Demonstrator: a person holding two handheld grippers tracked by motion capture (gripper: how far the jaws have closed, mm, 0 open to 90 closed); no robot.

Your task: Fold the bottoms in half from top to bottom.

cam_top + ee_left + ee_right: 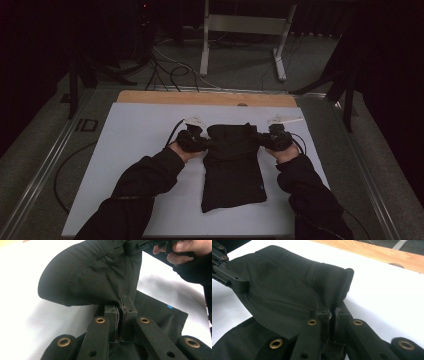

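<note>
2 grippers are clamped on the same black garment (232, 165): the left gripper (204, 144) pinches its left edge, the right gripper (261, 141) its right edge, jaws closed tight on the cloth. Between them the upper part is lifted and folded over, while the lower part lies flat on the white table (135, 150).

Marking "ID" (86, 125), dark letters on the grey floor strip left of the worktop (145, 130), left of centre in the high view. Small blue tag (170, 306) on the black garment (90, 277): its print is illegible.
</note>
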